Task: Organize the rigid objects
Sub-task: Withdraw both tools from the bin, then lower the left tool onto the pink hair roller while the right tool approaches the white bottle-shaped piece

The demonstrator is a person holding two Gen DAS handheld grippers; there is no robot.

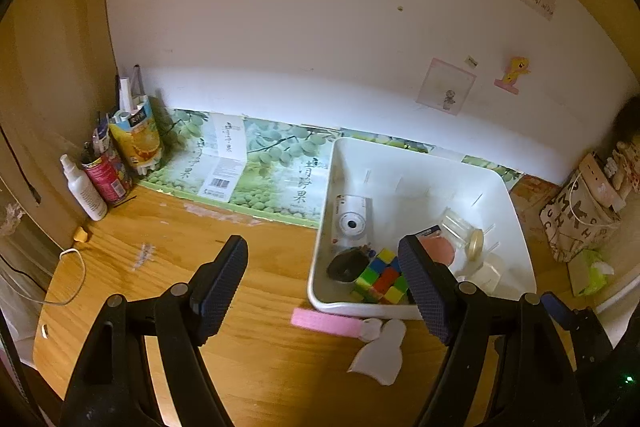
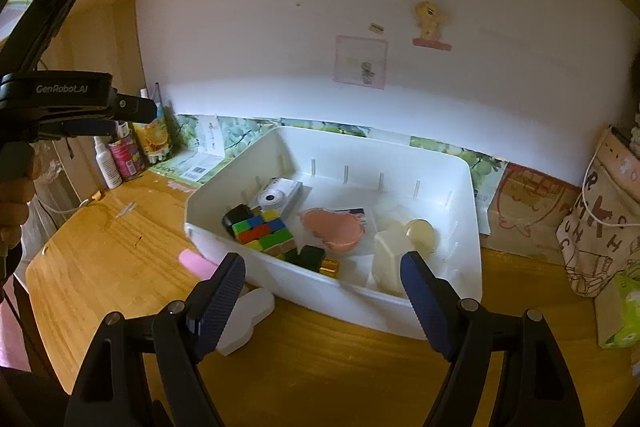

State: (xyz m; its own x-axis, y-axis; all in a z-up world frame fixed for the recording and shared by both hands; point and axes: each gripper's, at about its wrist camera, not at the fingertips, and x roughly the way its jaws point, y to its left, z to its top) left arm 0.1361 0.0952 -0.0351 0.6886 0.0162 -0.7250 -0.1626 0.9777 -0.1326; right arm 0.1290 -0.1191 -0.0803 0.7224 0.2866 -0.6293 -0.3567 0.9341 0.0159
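A white bin (image 2: 460, 187) is seen on the wooden desk (image 2: 120, 247), and the colour cube (image 2: 266, 233), the white camera (image 2: 276, 195) and the pink case (image 2: 334, 231) are kept inside it – cube at 9 o'clock of the case. Both the left gripper (image 1: 324, 287) and the right gripper (image 2: 322, 291) are spread wide, nothing is held – a pink strip (image 1: 326, 323) is lying at 6 o'clock of the bin

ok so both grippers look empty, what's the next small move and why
Probably bring the open left gripper down onto the flat pink strip lying on the wooden desk just outside the white plastic bin. The multicoloured puzzle cube and white compact camera are already inside, and the open right gripper holds nothing.
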